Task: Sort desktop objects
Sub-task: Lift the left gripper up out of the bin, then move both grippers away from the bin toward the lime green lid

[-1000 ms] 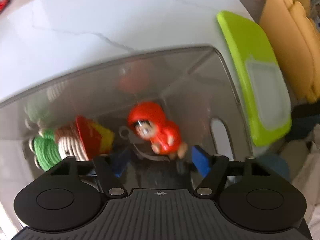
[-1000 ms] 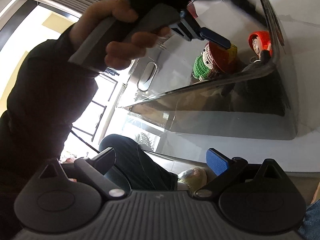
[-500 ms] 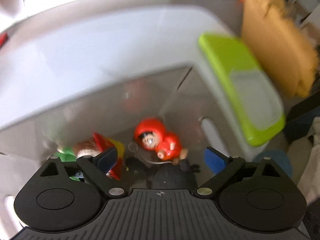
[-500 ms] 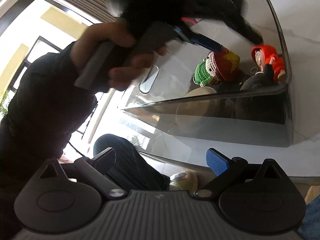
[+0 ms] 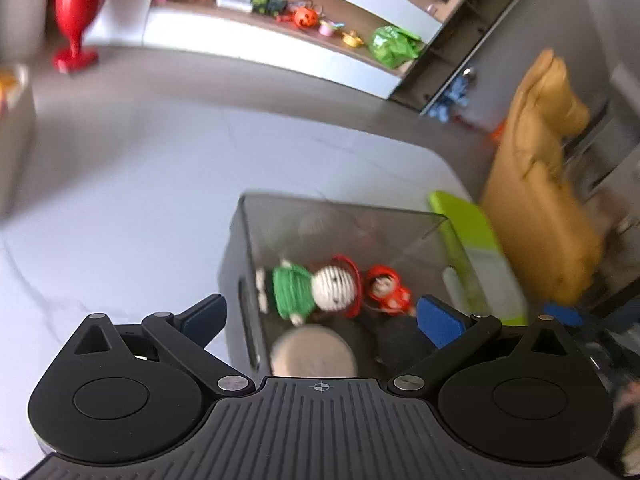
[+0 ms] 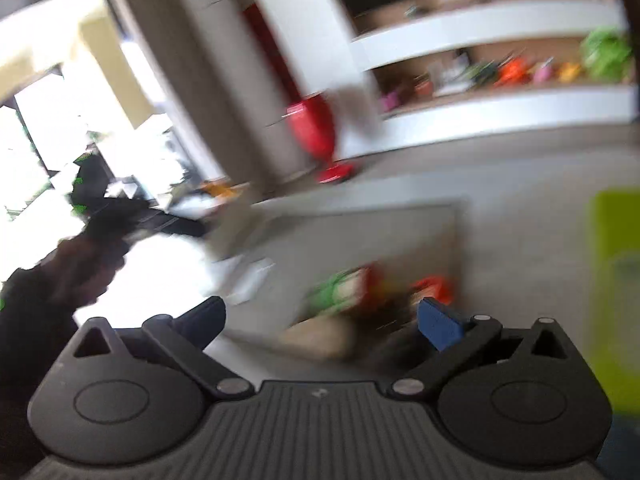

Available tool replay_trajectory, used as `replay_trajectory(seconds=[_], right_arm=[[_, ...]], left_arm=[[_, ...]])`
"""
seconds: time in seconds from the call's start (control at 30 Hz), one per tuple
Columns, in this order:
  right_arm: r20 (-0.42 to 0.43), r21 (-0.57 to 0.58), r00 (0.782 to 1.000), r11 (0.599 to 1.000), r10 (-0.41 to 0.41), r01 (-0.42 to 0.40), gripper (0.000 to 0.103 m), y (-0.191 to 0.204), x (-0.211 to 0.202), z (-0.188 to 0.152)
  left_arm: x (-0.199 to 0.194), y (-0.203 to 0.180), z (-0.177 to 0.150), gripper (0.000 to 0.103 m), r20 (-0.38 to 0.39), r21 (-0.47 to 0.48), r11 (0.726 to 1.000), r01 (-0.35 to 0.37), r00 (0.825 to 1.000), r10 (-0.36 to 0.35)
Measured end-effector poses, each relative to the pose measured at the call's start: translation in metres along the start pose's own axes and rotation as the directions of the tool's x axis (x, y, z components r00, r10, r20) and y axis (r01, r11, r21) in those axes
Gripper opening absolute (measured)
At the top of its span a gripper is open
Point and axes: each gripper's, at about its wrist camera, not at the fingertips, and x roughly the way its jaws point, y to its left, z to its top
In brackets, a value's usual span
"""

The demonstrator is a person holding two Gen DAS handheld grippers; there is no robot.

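A clear grey storage box [image 5: 236, 264] stands on the white marble table [image 5: 120, 184]. Inside lie a crocheted doll [image 5: 312, 290] in green with a red hat, a small red-hooded figure [image 5: 386, 290], a beige round object [image 5: 314, 354] and a dark item. My left gripper [image 5: 320, 316] is open and empty, held high above the box. My right gripper [image 6: 320, 318] is open and empty; its view is blurred, with the box [image 6: 360, 240] and its toys ahead. The other hand and gripper [image 6: 100, 236] show at its left.
The box's lime-green lid [image 5: 476, 248] lies right of the box near the table edge; it also shows in the right wrist view [image 6: 616, 280]. A yellow-brown sofa [image 5: 540, 200] stands beyond. A red vase [image 5: 78, 8] and shelves with toys [image 5: 304, 16] are across the room.
My left gripper has risen out of the box and pulled back high above it. My right gripper has swung from low beside the box to facing over it, blurring its view.
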Motion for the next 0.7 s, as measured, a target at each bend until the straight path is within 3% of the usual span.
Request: replay_trajectory(seconds=[0.03, 0.1, 0.13, 0.27, 0.4, 0.53, 0.57, 0.6, 0.63, 0.7], right_arm=[[0.010, -0.008, 0.999, 0.999, -0.047, 0.047, 0.099, -0.004, 0.003, 0.004], [0.003, 0.016, 0.992, 0.992, -0.126, 0.126, 0.074, -0.016, 0.012, 0.012], [-0.025, 0.048, 0.989, 0.988, -0.145, 0.146, 0.052, -0.026, 0.020, 0.015], [-0.152, 0.212, 0.984, 0.969, -0.096, 0.127, 0.049, -0.067, 0.062, 0.014], [-0.172, 0.289, 0.980, 0.946, -0.101, 0.148, 0.049, -0.090, 0.092, 0.009], [-0.206, 0.366, 0.978, 0.927, -0.010, 0.087, 0.048, -0.107, 0.125, 0.007], [-0.214, 0.381, 0.977, 0.923, 0.021, 0.063, 0.036, -0.111, 0.132, 0.007], [-0.211, 0.375, 0.977, 0.926, 0.031, 0.052, 0.031, -0.109, 0.138, 0.008], [-0.200, 0.354, 0.979, 0.934, 0.029, 0.045, 0.018, -0.108, 0.140, 0.010], [-0.209, 0.327, 0.978, 0.942, -0.002, 0.072, 0.018, -0.104, 0.148, 0.018]], left_arm=[[0.008, 0.008, -0.003, 0.103, -0.017, -0.037, 0.999, 0.025, 1.000, -0.025], [0.015, 0.027, -0.004, 0.103, -0.053, -0.110, 0.992, 0.056, 0.997, -0.062], [0.021, 0.035, -0.004, 0.103, -0.066, -0.141, 0.988, 0.070, 0.995, -0.080], [0.043, 0.055, -0.001, 0.103, -0.066, -0.246, 0.958, 0.147, 0.984, -0.167], [0.063, 0.061, 0.008, 0.103, -0.051, -0.297, 0.933, 0.202, 0.973, -0.227], [0.078, 0.060, 0.018, 0.098, -0.039, -0.313, 0.922, 0.228, 0.967, -0.252], [0.080, 0.059, 0.021, 0.080, -0.037, -0.311, 0.924, 0.222, 0.969, -0.246], [0.082, 0.057, 0.025, 0.071, -0.042, -0.307, 0.931, 0.197, 0.975, -0.220], [0.082, 0.056, 0.028, 0.058, -0.048, -0.298, 0.942, 0.154, 0.983, -0.176], [0.081, 0.056, 0.034, 0.051, -0.049, -0.282, 0.954, 0.105, 0.991, -0.124]])
